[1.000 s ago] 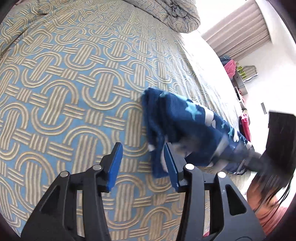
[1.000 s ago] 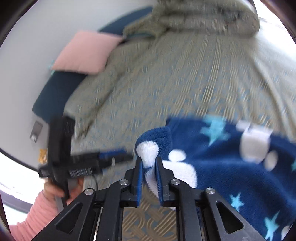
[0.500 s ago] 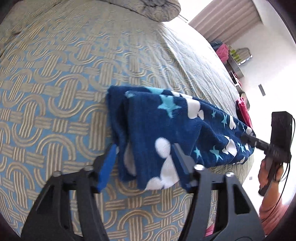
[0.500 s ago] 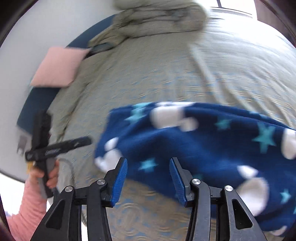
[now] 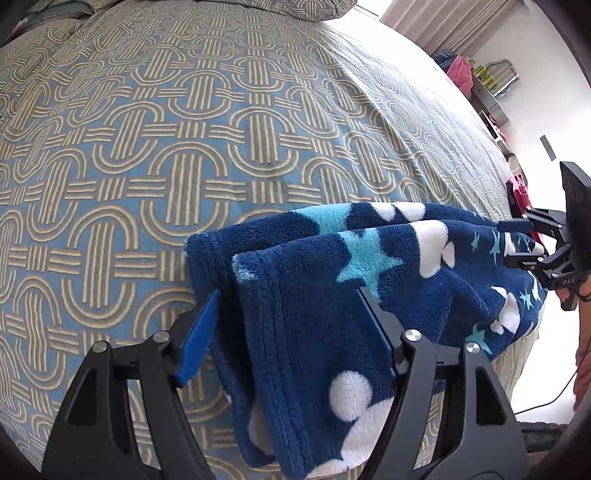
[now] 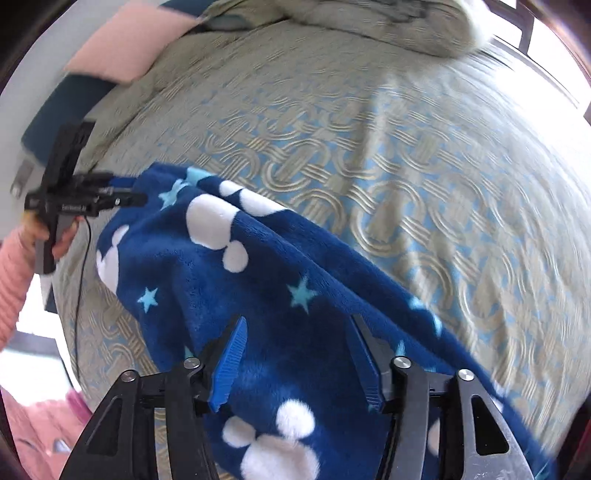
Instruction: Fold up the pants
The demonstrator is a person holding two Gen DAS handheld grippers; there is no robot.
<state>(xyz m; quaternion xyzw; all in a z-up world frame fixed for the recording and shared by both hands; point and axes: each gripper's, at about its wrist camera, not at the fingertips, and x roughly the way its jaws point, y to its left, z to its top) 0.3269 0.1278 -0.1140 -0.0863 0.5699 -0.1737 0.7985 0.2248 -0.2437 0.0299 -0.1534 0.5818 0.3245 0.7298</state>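
Pants: [image 5: 332, 291] navy fleece with white mouse-head shapes and pale blue stars, lying as a long doubled strip from the lower centre of the left wrist view to its right edge; in the right wrist view they run from the left middle down to the lower right.
Bed: [image 5: 184, 129] a blue and tan cover of interlocking loops fills most of both views; the pants rest on it near its edge.
Bedding: [image 6: 388, 26] a heaped quilt in the same pattern at the top of the right wrist view, a pink pillow [image 6: 125, 40] at the upper left.
Left tool: [image 5: 288, 332] jaws have just been opening and stand apart, released; the hemmed leg ends lie loose between them, no pad pressing.
Right tool: [image 6: 299, 360] jaws also just opened, released; the cloth passes under and between them.
Person: a pink sleeve [image 6: 14, 273] at the left edge of the right wrist view.
Handling: judged soft, light and limp; the thick pile should grip well but sag and shift in layers.
Where to hold: probably both layers together at the hem corners and at the far end, so that the next fold stays square.
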